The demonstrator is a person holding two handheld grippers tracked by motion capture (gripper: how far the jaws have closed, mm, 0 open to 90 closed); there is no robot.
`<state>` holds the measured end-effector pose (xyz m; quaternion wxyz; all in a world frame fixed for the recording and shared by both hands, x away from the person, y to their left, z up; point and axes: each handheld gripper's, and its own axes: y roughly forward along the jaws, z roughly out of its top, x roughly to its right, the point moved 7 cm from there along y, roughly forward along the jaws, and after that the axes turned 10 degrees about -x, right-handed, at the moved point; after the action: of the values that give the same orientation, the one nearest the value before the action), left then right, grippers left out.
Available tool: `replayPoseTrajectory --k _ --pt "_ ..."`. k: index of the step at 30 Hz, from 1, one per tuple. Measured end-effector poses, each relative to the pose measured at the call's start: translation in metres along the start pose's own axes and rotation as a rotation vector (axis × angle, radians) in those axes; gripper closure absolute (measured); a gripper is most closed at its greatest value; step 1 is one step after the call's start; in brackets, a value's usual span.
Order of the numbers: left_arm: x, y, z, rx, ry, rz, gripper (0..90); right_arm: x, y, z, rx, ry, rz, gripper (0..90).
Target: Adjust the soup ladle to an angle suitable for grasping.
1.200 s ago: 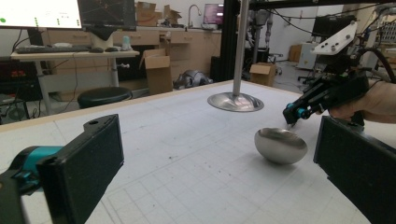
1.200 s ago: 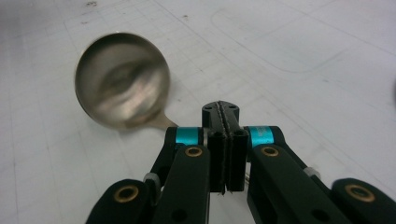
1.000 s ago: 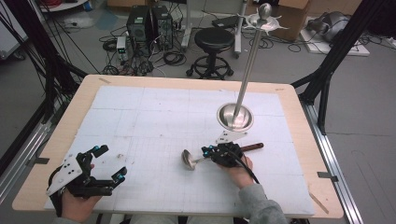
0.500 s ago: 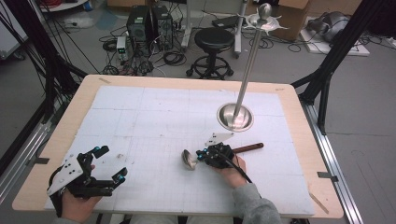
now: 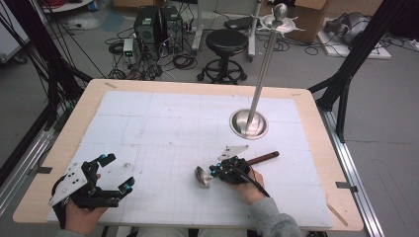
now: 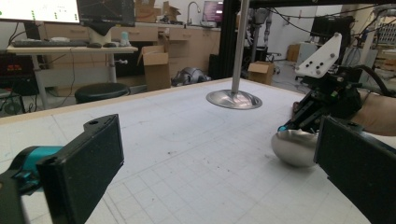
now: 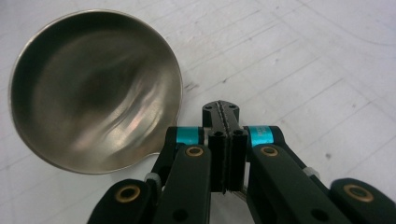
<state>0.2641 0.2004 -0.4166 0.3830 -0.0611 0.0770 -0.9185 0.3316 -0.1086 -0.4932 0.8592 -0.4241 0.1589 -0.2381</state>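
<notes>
The left tool [image 5: 116,173] rests at the counter's [image 5: 163,123] near left, its black jaws spread wide and empty. Well to its right, the right tool [image 5: 216,171] is clamped on the neck of a shiny steel ladle [image 5: 202,177] with a dark wooden handle. Beyond that tool stands a tall steel pole stand [image 5: 248,123].

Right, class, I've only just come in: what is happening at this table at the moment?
A person sits at a white gridded table with a gripper in each hand. The right gripper has its jaws shut on the neck of a metal ladle, whose bowl rests on the table and whose dark handle points away to the right. The left gripper is open and holds nothing, near the front left corner. A tall metal stand with a round base is beyond the ladle.
</notes>
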Motion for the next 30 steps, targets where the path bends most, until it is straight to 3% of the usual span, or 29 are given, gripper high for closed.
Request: replayPoseTrajectory --k 13,30 --pt "0.003 0.008 0.002 -0.002 0.005 -0.025 1.9 -0.011 -0.02 -0.028 -0.012 -0.04 0.046 90.0" --pt "0.004 0.015 0.004 0.001 0.001 -0.048 1.9 -0.024 -0.047 -0.064 -0.046 -0.093 0.07 90.0"
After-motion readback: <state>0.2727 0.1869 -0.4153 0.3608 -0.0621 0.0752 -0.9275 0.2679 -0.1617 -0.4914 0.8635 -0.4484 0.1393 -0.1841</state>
